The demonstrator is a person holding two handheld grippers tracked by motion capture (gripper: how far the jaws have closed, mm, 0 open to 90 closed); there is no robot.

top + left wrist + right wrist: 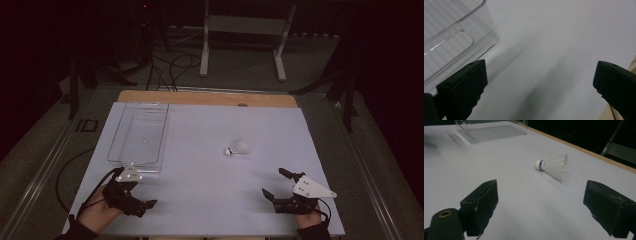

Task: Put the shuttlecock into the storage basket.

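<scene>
A white shuttlecock [237, 148] with a blue band on its cork lies on its side right of the table's middle. It also lies ahead of my right gripper [541, 197] as the shuttlecock [552, 166], cork to the left. A clear plastic bin [139, 132] stands at the left with nothing large in it. My left gripper [136, 189] rests open just in front of the bin's near end, and the bin's corner [454, 45] is beside its left jaw. My right gripper [276, 183] sits open near the front right, a short way from the shuttlecock. Nothing is between either pair of jaws.
The white table top [210, 190] has a wooden strip [207, 97] along its far edge. Beyond it on the dark floor stand a white metal frame [245, 25] and loose cables [170, 65]. Dark stands flank the table.
</scene>
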